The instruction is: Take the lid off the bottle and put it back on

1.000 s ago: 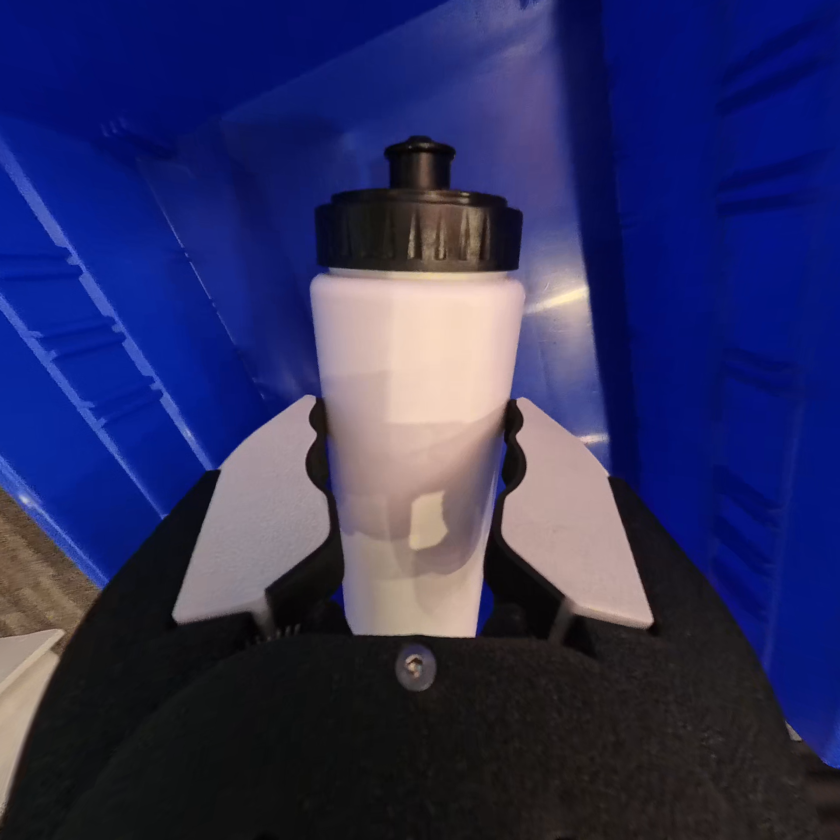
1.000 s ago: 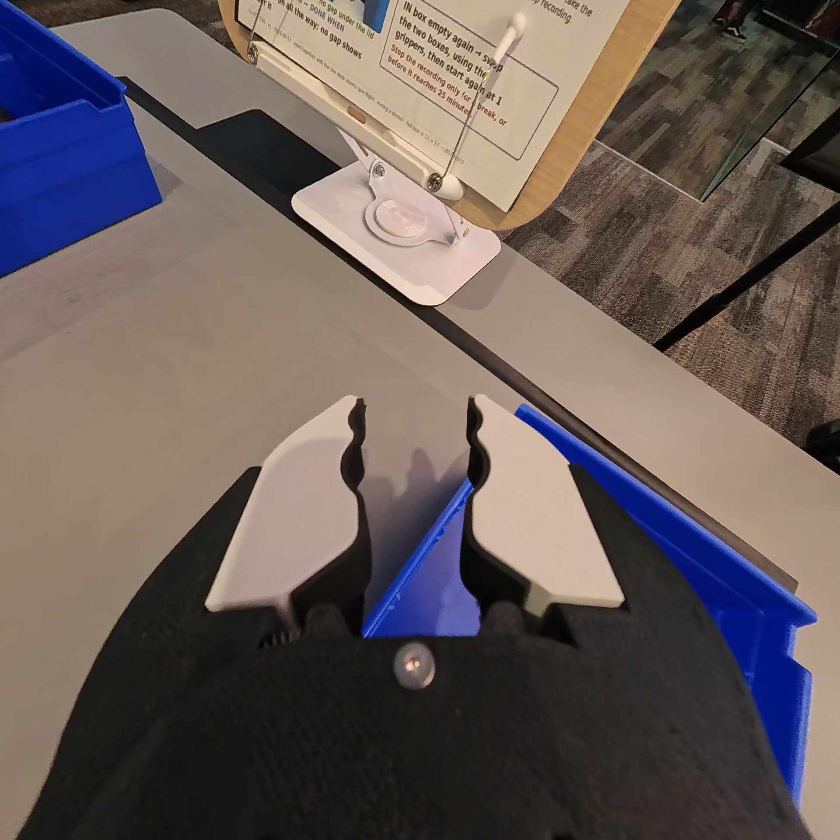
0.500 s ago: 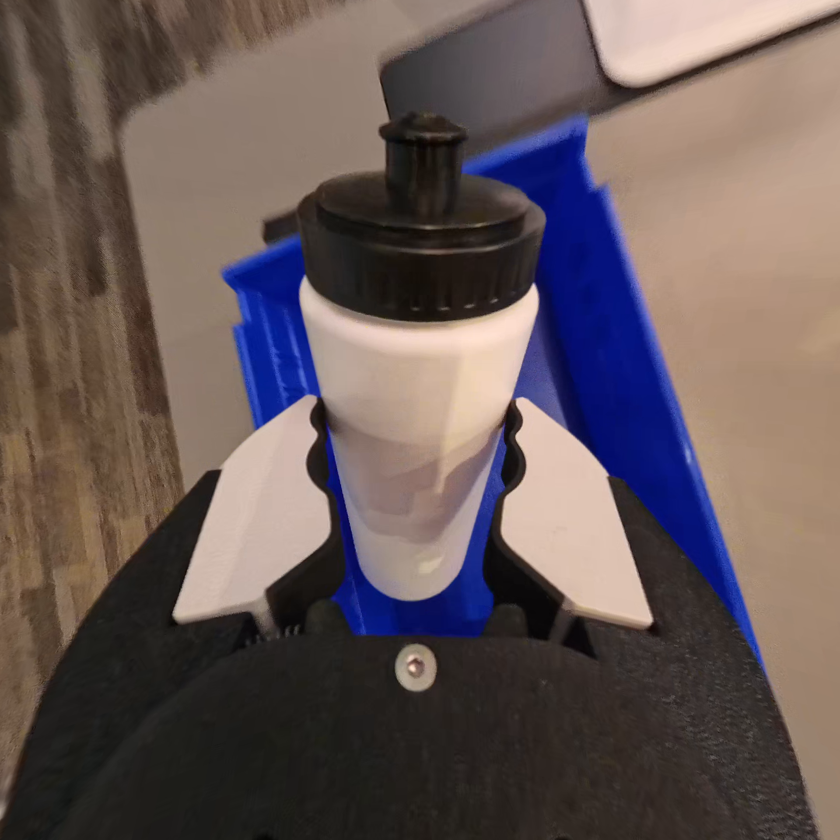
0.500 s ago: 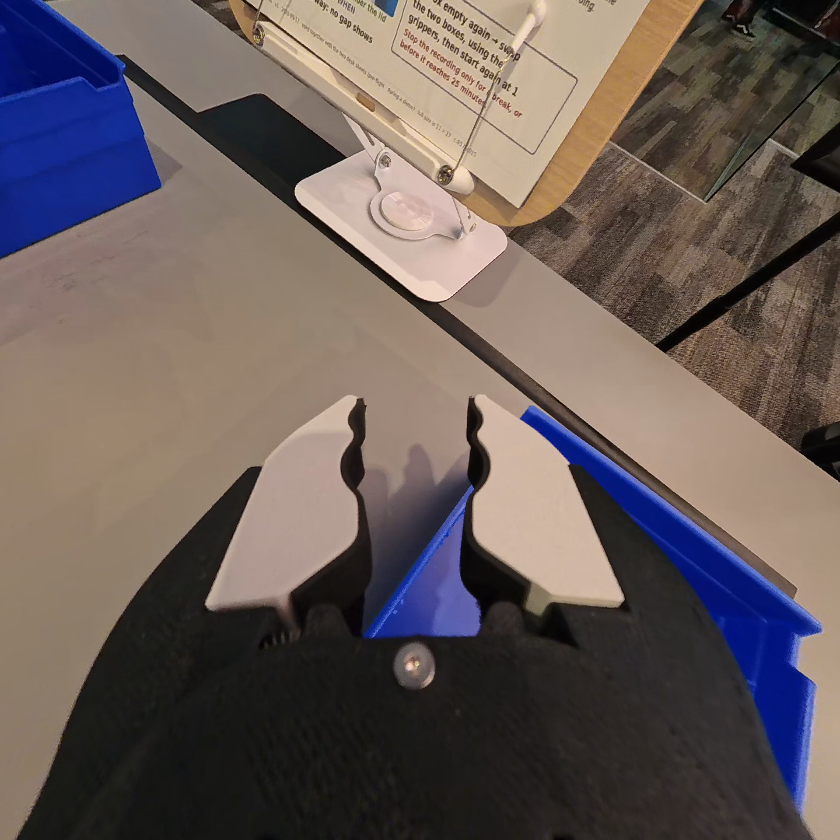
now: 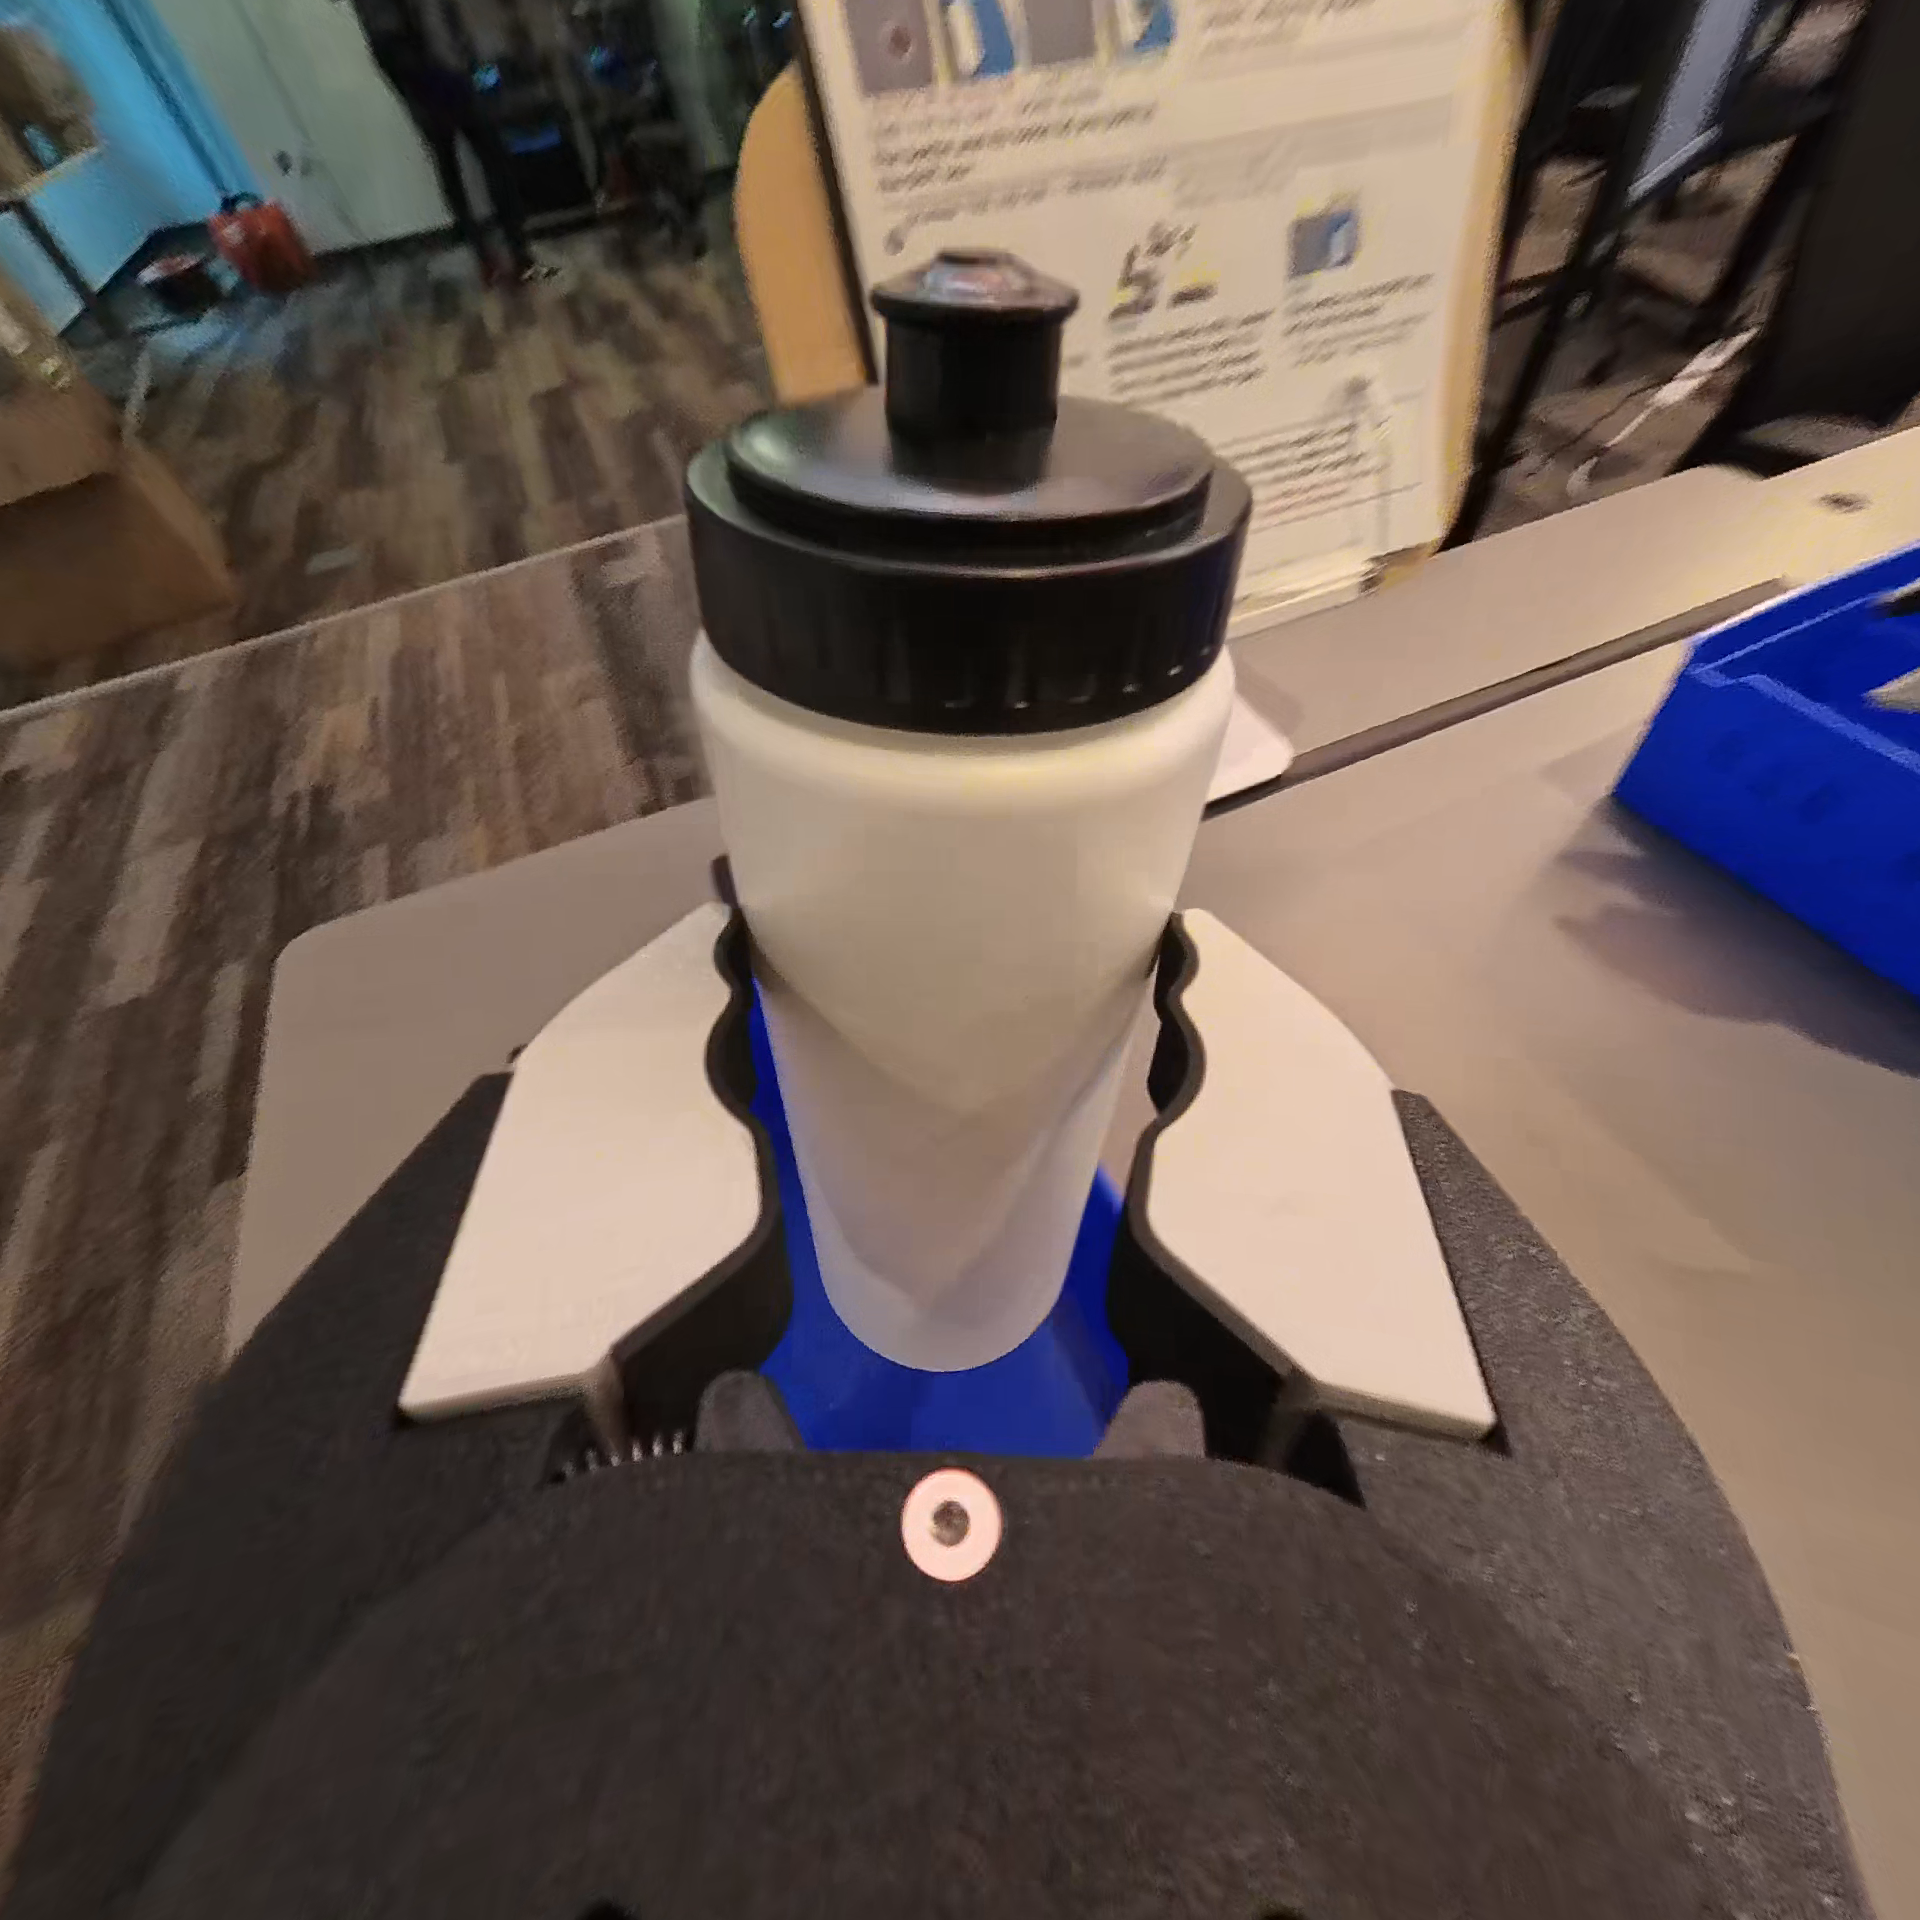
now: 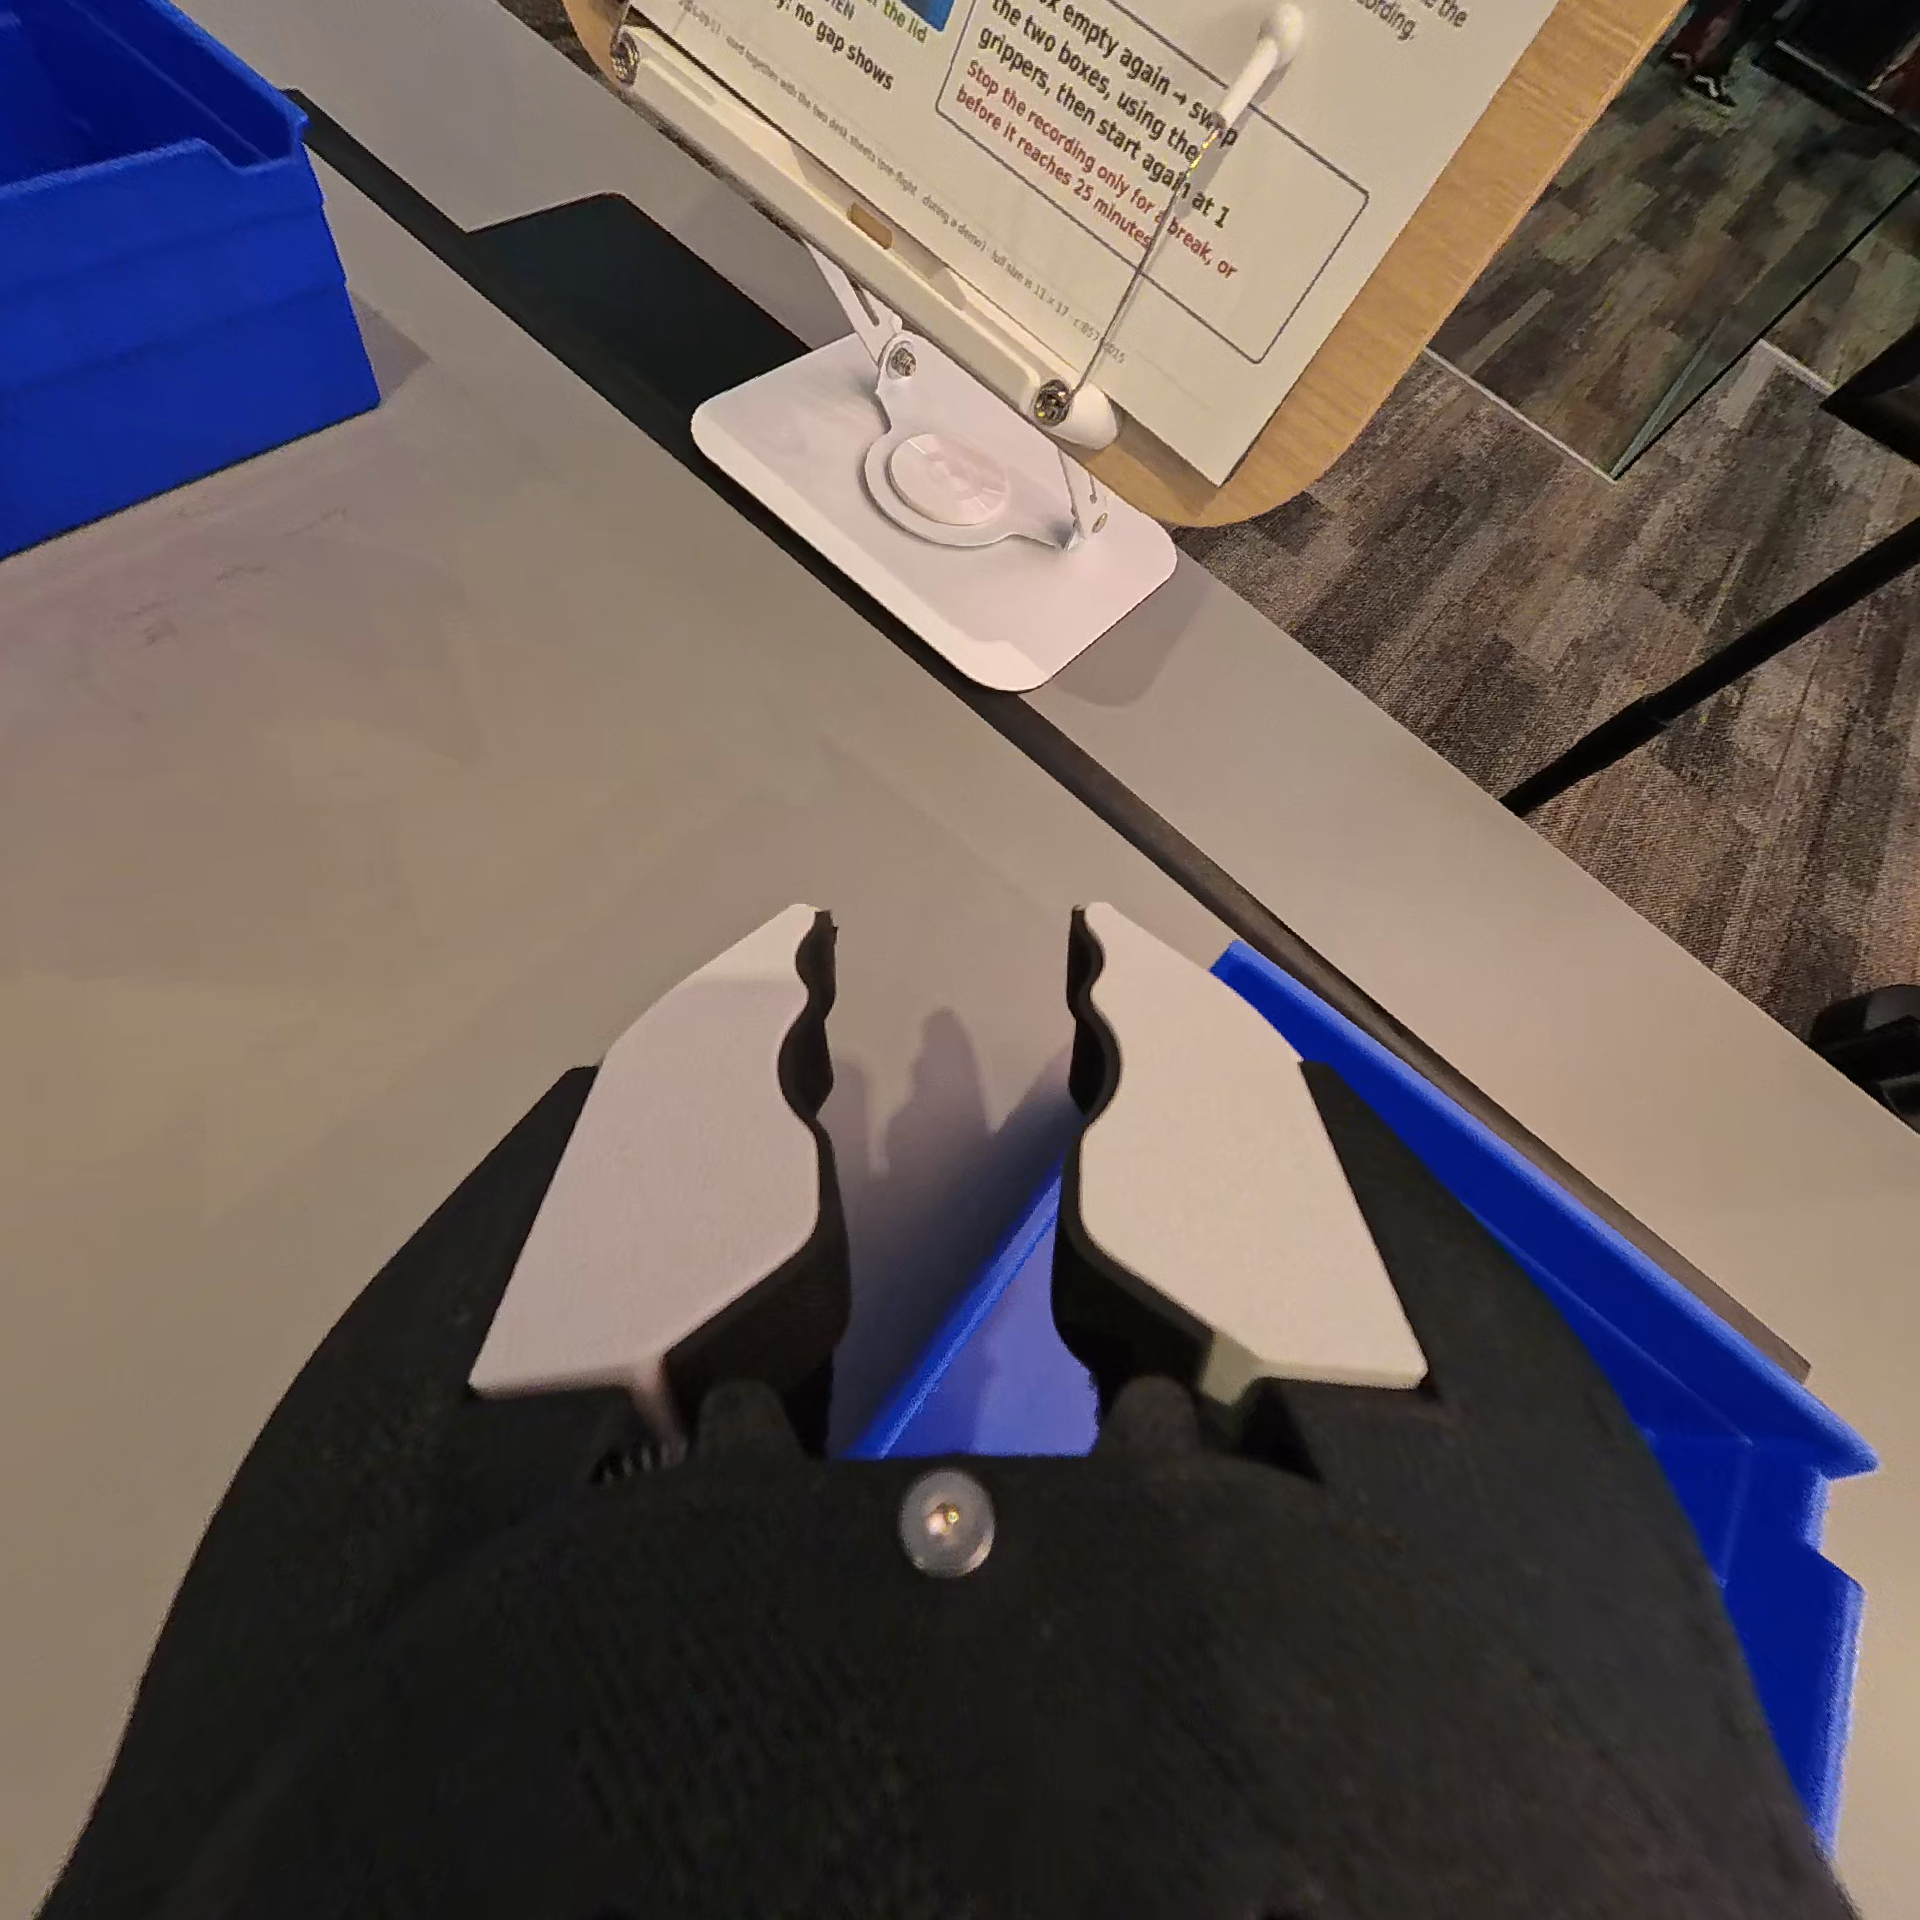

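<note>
My left gripper point(image 5: 954, 935) is shut on a white bottle point(image 5: 961, 935), both pads pressed against its body. The bottle stands upright in the grasp, lifted above a blue bin point(image 5: 945, 1403) that shows below it. Its black lid point(image 5: 966, 582) with a pull spout sits screwed on top. My right gripper point(image 6: 948, 925) is open and empty. It hovers over the grey table point(image 6: 468, 779) at the corner of a blue bin point(image 6: 1558, 1299). The bottle is not in the right wrist view.
A white stand point(image 6: 935, 520) holds an instruction board point(image 6: 1143, 125) at the table's far edge; the board also shows behind the bottle in the left wrist view point(image 5: 1195, 208). Another blue bin point(image 6: 156, 291) stands at the far left, and shows in the left wrist view point(image 5: 1787, 769). Floor lies beyond the table.
My left gripper has lifted the bottle out of the blue bin and tilted it up to upright, still gripped. My right gripper has barely moved and stays open.
</note>
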`<state>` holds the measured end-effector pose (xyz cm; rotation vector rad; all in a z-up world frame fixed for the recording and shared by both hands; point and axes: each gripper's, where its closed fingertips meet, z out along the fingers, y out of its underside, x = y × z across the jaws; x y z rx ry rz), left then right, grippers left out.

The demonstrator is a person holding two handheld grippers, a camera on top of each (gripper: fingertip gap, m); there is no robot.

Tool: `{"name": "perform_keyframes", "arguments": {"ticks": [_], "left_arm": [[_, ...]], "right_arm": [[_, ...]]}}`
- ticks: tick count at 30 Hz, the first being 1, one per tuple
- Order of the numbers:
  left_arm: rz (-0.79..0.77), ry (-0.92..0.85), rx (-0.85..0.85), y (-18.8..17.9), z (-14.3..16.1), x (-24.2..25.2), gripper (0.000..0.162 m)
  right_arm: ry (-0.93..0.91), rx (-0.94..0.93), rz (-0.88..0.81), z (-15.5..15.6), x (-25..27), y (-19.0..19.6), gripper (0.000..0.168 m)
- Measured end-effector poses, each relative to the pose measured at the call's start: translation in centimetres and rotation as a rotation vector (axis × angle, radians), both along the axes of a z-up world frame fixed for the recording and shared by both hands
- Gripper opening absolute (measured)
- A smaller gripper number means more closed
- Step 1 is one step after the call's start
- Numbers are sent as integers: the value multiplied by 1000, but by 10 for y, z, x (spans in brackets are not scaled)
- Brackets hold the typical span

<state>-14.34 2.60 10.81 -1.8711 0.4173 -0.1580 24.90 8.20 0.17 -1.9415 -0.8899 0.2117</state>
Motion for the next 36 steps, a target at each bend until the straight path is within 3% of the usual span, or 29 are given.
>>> {"name": "perform_keyframes", "arguments": {"ticks": [5, 9, 13, 16, 25, 28, 36], "left_arm": [[-280, -156, 47, -26, 22, 54, 75], [-537, -295, 43, -45, 26, 110, 75], [-707, -374, -7, -54, 8, 167, 75], [-762, -337, -46, -58, -20, 205, 75], [-807, -203, -57, -64, -91, 269, 75], [-812, -203, -77, -63, -104, 273, 75], [-823, -230, -68, -57, -123, 274, 75]], "right_arm": [[31, 41, 53, 10, -13, -7, 45], [242, 137, 262, 52, -50, -41, 45], [428, 144, 481, 83, -82, -85, 55], [503, 121, 580, 92, -95, -106, 61], [510, 3, 616, 69, -119, -111, 79], [446, -83, 624, 46, -131, -112, 82], [297, -61, 589, 17, -138, -104, 82]]}}
